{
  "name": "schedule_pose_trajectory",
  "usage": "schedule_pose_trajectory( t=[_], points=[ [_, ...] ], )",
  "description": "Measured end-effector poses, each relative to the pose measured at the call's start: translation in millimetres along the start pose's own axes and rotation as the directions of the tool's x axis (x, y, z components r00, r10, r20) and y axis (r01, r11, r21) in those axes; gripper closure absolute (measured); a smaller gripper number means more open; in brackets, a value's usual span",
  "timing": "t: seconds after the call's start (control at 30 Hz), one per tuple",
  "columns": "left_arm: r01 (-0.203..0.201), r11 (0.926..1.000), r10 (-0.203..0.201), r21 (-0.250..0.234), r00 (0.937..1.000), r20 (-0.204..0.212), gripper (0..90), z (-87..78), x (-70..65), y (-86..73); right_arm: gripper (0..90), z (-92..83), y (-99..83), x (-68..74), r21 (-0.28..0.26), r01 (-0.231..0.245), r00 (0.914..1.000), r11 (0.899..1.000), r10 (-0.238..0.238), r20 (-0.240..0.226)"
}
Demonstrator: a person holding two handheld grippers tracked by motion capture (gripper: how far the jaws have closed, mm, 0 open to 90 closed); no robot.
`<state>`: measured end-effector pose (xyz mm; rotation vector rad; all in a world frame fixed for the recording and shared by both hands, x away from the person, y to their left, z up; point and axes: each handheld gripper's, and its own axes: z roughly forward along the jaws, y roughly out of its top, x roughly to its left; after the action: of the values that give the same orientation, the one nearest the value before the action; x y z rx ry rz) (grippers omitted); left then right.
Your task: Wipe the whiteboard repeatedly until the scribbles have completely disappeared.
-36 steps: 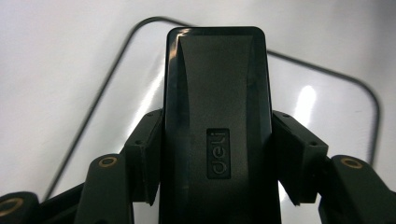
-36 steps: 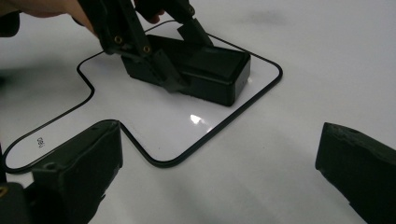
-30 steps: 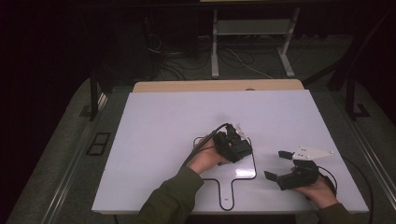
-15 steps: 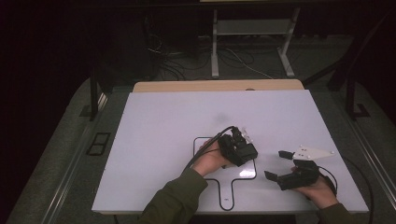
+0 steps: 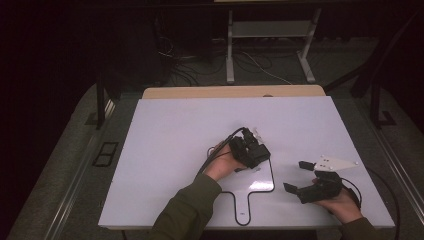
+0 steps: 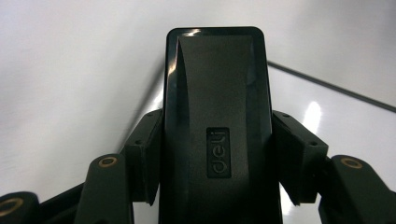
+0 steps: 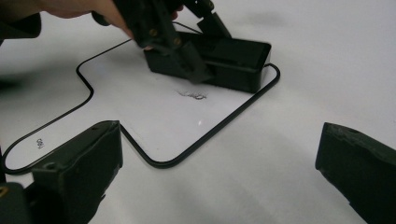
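Left gripper view shows the left tool [image 6: 215, 154] clamped on a black eraser [image 6: 215, 107] marked "deli", one jaw pressed against each long side. High view places that tool [image 5: 251, 151] and the eraser on the white worktop [image 5: 175, 130], at the far corner of a black outline [image 5: 273, 181] drawn there. Right gripper view has the right tool [image 7: 219, 172] spread wide with nothing between its jaws, near the outline [image 7: 154, 161], the eraser [image 7: 233, 58] farther off beside a small smudge [image 7: 191, 94].

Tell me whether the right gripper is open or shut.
Open. The right gripper has its jaws standing wide apart over the white board, with nothing between them.
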<state>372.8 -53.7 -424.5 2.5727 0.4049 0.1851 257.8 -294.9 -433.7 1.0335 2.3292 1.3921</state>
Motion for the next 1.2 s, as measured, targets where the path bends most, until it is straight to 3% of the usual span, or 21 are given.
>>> schedule_pose_trajectory(
  t=[0.07,0.13,0.2,0.4,0.47,0.53,0.67,0.7,0.77,0.93,1.03,1.2],
  points=[
    [-0.025,0.9997,0.024,0.009,0.9996,0.014,39.5,-0.5,-8.0,1.4,0.0,0.0,0.1,0.1,-0.001,0.0,1.0,1.0,0.0,0.001],
    [-0.011,0.9998,0.012,-0.018,0.9993,0.036,39.5,0.7,-15.1,0.9,0.0,-0.2,0.0,0.4,-0.001,0.002,1.0,1.0,-0.002,0.003],
    [-0.016,0.9997,0.016,-0.019,0.9988,0.046,39.5,0.4,-14.8,0.7,0.0,-0.3,-0.1,0.5,-0.002,0.002,1.0,1.0,-0.002,0.003],
    [-0.006,0.9999,0.006,-0.008,1.0,0.002,39.5,1.0,-1.8,0.7,0.0,-0.6,0.0,0.2,-0.003,0.0,1.0,1.0,0.0,0.004],
    [-0.001,0.9999,0.001,-0.011,1.0,-0.005,39.5,1.3,-3.7,1.0,0.0,-0.7,-0.1,-0.2,-0.004,0.0,1.0,1.0,0.0,0.005],
    [-0.012,0.9999,0.012,-0.002,0.9995,0.03,39.5,0.4,-7.3,1.4,0.0,-0.6,-0.1,-0.3,-0.003,0.001,1.0,1.0,-0.001,0.005],
    [-0.026,0.9996,0.027,-0.006,0.9989,0.037,39.5,-0.1,-17.3,1.2,0.0,-0.9,0.0,0.1,-0.005,-0.002,1.0,1.0,0.002,0.005],
    [-0.009,0.9997,0.01,-0.021,0.9993,0.037,39.5,0.6,-16.5,0.6,0.0,-1.0,0.1,0.2,-0.005,-0.002,1.0,1.0,0.002,0.005],
    [-0.029,0.9996,0.029,0.0,0.9996,0.006,39.5,-0.3,-10.6,0.5,0.0,-1.4,0.0,0.4,-0.005,0.0,1.0,1.0,0.0,0.007],
    [-0.005,1.0,0.005,0.004,0.9993,-0.038,39.5,-0.8,0.5,-1.5,0.0,-1.6,0.0,0.1,-0.004,-0.001,1.0,1.0,0.001,0.008],
    [0.01,0.9999,-0.01,0.007,0.9997,-0.023,39.5,-1.2,2.4,-1.9,0.0,-1.3,0.1,0.2,-0.003,0.001,1.0,1.0,-0.001,0.007],
    [0.016,0.9998,-0.015,-0.013,0.9961,0.086,39.5,-1.4,-11.2,-0.7,0.0,-1.1,0.2,0.2,-0.005,0.003,1.0,1.0,-0.003,0.007]
  ],
)
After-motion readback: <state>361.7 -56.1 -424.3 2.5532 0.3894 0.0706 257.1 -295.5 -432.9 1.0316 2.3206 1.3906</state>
